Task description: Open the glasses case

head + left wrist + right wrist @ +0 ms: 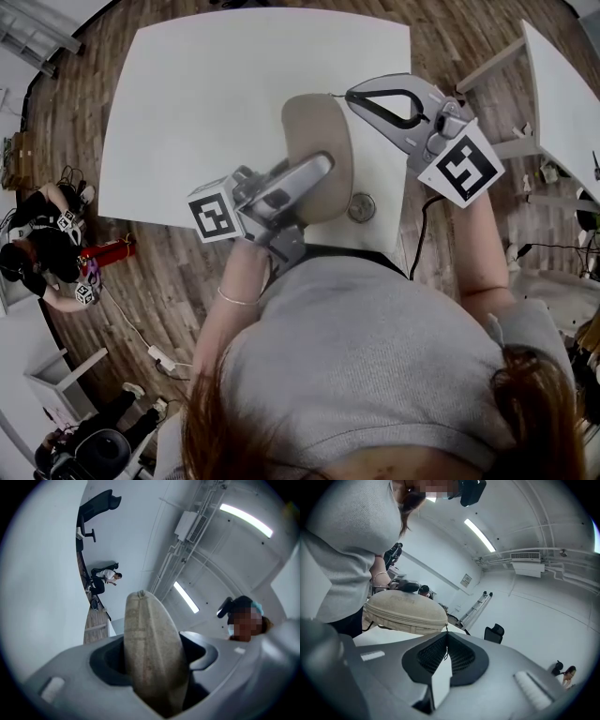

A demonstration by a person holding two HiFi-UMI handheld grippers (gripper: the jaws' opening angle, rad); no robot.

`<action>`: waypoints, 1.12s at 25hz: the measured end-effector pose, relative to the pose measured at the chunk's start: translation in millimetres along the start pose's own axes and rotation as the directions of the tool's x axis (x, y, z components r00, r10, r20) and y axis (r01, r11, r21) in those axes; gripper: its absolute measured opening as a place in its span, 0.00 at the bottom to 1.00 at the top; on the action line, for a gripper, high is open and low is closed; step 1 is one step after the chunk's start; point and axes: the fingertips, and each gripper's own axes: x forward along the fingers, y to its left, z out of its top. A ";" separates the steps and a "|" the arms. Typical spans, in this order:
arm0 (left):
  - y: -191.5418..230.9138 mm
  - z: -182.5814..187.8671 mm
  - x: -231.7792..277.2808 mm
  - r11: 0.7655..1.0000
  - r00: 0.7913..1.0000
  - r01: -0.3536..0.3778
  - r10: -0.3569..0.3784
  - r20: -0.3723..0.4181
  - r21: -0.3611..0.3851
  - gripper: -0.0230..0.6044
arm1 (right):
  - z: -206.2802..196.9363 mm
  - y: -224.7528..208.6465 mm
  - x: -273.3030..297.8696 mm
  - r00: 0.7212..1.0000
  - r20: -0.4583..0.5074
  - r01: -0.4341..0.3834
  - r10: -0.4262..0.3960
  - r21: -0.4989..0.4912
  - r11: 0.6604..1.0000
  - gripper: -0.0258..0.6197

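A beige zip-up glasses case is held above the near edge of the white table. My left gripper comes in from the lower left and is shut across the case's near end; in the left gripper view the case stands edge-on between the jaws of the left gripper. My right gripper meets the case's far right corner with its jaws closed. In the right gripper view a thin zipper pull runs from the tip of the case into the pinched jaws of the right gripper.
A small round disc lies on the table near its front right corner. A second white table stands to the right. On the wooden floor at the left a person crouches among cables.
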 end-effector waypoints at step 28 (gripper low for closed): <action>4.2 16.5 -3.6 1.000 0.998 -0.029 0.029 0.051 -0.007 0.54 | 3.6 15.3 -8.3 0.999 -0.046 -0.008 0.008 0.007 1.000 0.05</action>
